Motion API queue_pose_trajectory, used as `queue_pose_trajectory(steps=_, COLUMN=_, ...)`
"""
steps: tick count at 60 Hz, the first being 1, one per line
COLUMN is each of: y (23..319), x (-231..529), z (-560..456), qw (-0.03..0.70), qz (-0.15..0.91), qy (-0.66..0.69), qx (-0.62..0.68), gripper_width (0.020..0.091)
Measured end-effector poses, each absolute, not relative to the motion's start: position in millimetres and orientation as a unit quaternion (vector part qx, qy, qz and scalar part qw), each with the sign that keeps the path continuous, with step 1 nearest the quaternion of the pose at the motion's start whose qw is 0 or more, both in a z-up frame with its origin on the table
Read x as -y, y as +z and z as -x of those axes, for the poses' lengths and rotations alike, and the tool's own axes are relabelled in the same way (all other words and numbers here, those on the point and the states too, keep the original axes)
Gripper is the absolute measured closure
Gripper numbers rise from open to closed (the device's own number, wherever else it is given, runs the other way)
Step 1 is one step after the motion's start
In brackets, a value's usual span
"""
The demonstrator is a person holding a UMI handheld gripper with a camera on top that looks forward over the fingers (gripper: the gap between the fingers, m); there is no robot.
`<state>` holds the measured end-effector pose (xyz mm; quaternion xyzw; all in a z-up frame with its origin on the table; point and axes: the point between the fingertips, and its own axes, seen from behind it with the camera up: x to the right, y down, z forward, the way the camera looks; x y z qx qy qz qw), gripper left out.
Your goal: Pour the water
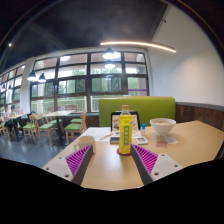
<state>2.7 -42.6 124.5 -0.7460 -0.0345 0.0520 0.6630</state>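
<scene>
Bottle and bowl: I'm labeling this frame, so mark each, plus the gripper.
Bottle point(124, 132), gripper view, on its yellow body.
Bowl point(162, 126), gripper view, on its white side.
Gripper point(113, 160), gripper view, midway between its open fingertips.

Bare bench point(110, 168) lies between the parted fingers point(80, 157); beyond them a yellow bottle point(125, 131) stands, a white bowl point(162, 126) beside it.

The yellow bottle point(124, 131) on the bench point(110, 165) bears a label, but no text on it can be read
</scene>
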Motion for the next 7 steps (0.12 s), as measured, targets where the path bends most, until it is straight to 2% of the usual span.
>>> queue_pose_trajectory(steps=7, y=123, x=82, z=21, qw=0.660, qz=0.746, qy=0.077, qx=0.043, gripper_width=0.0268)
